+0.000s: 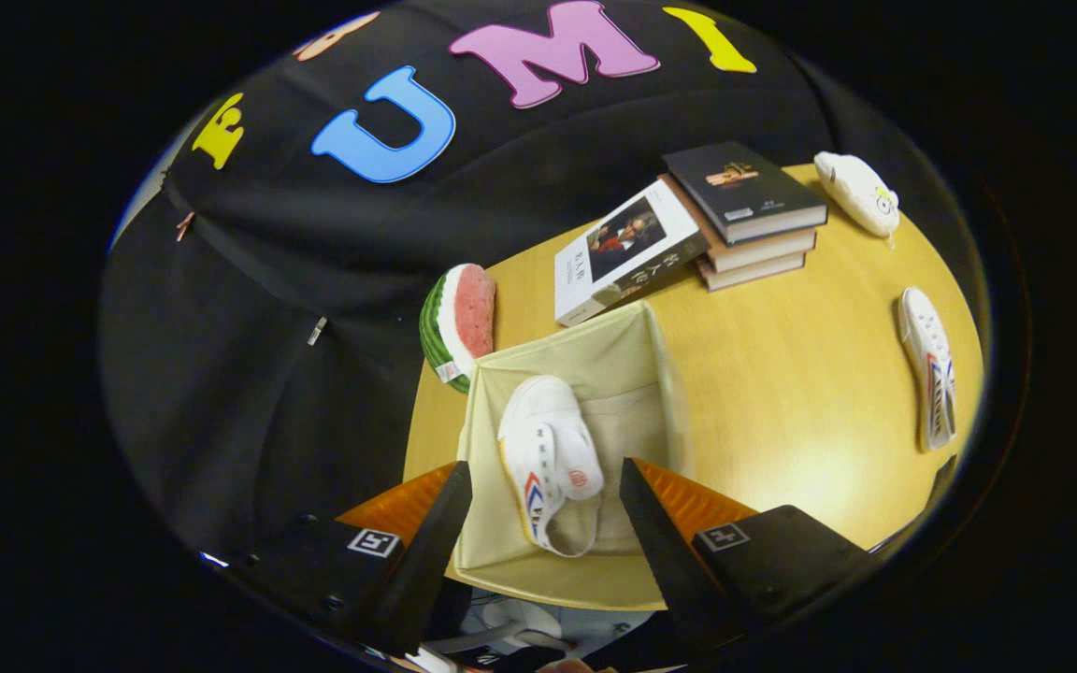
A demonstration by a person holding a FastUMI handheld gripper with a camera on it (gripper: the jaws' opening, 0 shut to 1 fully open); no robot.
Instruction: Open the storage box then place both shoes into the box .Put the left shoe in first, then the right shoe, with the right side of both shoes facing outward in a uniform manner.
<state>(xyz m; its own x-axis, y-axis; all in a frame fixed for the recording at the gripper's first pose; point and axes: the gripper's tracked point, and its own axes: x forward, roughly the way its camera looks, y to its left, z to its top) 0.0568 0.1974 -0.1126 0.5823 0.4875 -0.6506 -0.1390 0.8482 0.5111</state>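
Gaping claw (538,495) over one shoe (550,460) in one box (595,360); second shoe (929,365) apart; seemingly four books (746,201).

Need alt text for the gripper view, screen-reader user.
A white canvas shoe lies inside an open cream fabric storage box on a wooden table, between the open fingers of the tool. A second white canvas shoe lies on the table beyond the box, near stacked books and a watermelon-slice toy.
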